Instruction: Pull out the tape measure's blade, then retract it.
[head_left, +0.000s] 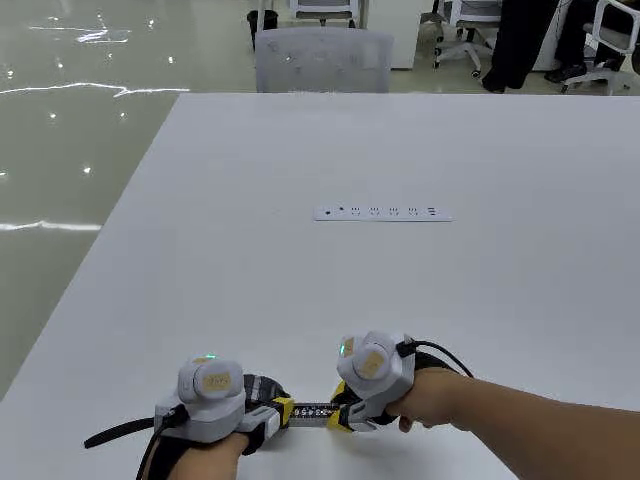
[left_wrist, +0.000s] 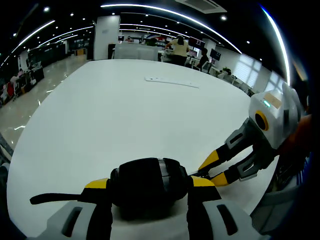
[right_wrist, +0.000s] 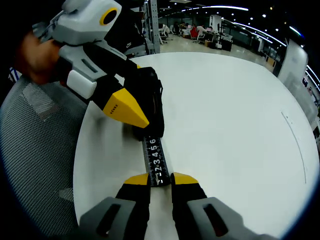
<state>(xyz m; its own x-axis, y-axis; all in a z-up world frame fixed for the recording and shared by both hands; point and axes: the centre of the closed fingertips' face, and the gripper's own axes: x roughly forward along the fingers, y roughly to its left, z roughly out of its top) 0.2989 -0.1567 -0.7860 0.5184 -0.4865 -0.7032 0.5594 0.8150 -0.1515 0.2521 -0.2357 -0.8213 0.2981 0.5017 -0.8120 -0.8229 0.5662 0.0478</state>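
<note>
Left gripper (left_wrist: 150, 182) clamps tape measure (left_wrist: 145, 172) between its fingers; right gripper (right_wrist: 160, 178) pinches blade (right_wrist: 154, 155)

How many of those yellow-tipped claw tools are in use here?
2. The left gripper clamps the black tape measure case; the right gripper, beside it, pinches the blade near its end.

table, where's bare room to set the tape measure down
Bare table runs wide between the power strip and the near edge, and again beyond the strip up to the chair. The near edge is crowded: left gripper holding the tape measure, right gripper pinching its blade.
</note>
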